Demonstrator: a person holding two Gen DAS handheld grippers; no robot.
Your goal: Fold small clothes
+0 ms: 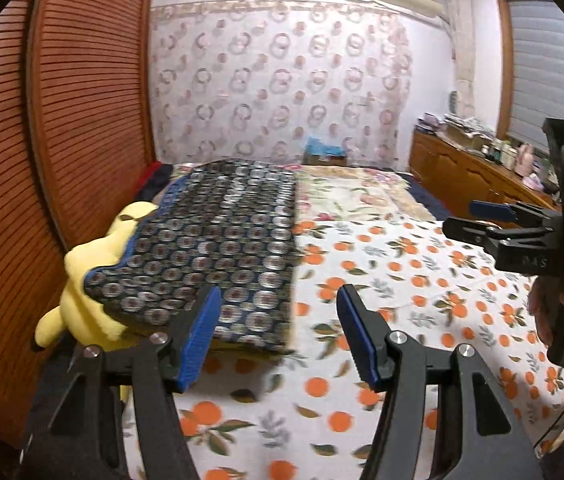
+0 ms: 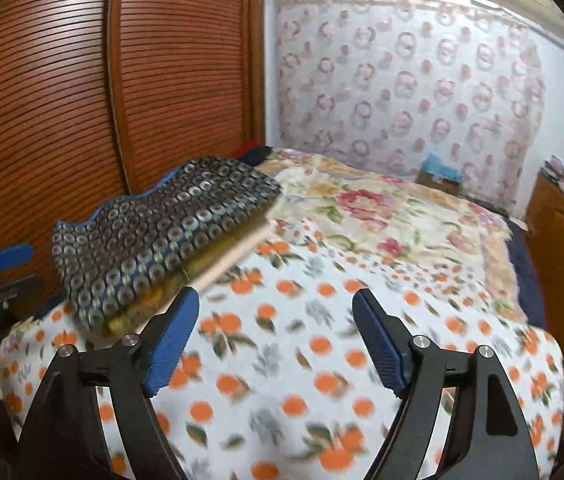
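Note:
A folded dark blue garment point(image 1: 218, 248) printed with silver circles lies at the left of the bed, on top of other folded mustard and beige cloth point(image 2: 202, 268). In the right wrist view the same garment point(image 2: 154, 232) sits ahead and to the left. My left gripper point(image 1: 278, 332) is open above the orange-print sheet point(image 1: 402, 280), its left finger in front of the garment's near edge, with nothing between the pads. My right gripper point(image 2: 274, 344) is open over the sheet and holds nothing. It also shows at the right edge, the right gripper point(image 1: 466, 220), held by a hand point(image 1: 562, 312).
A yellow plush toy point(image 1: 90, 280) lies beside the stack on the left, next to slatted wooden wardrobe doors point(image 1: 82, 120). A floral blanket point(image 2: 382, 216) covers the far bed. A wooden dresser point(image 1: 466, 176) with clutter stands at the right. The left gripper point(image 2: 10, 272) shows at the far left.

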